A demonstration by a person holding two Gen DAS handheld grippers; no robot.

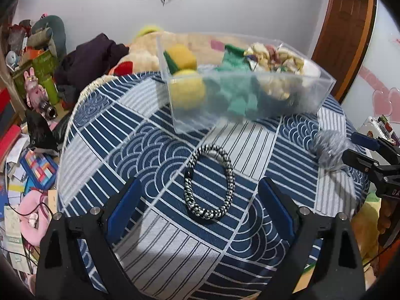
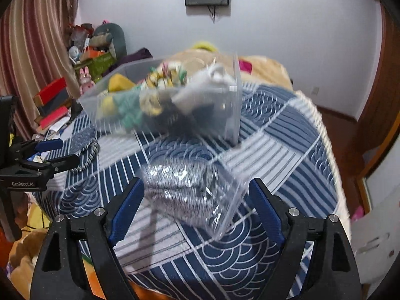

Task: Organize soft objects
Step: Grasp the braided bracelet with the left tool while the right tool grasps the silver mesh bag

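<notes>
A black-and-white braided loop point(image 1: 209, 183) lies on the blue patterned tablecloth point(image 1: 150, 150), just ahead of my open, empty left gripper point(image 1: 198, 195). A grey fuzzy item in a clear plastic bag point(image 2: 190, 195) lies between the fingers of my open right gripper point(image 2: 195, 195); it shows in the left wrist view point(image 1: 328, 150) at the table's right side. A clear plastic bin point(image 1: 240, 87) at the back of the table holds yellow sponges point(image 1: 183, 57), green cloth point(image 1: 235, 85) and other soft items. The bin also shows in the right wrist view point(image 2: 162, 100).
The table is round, with its edge close on the left point(image 1: 65, 150) and right point(image 2: 327, 150). Clutter of boxes and toys point(image 1: 32, 80) lies on the left. A plush toy point(image 1: 140, 55) sits behind the bin. A wooden door point(image 1: 345, 30) stands at the back right.
</notes>
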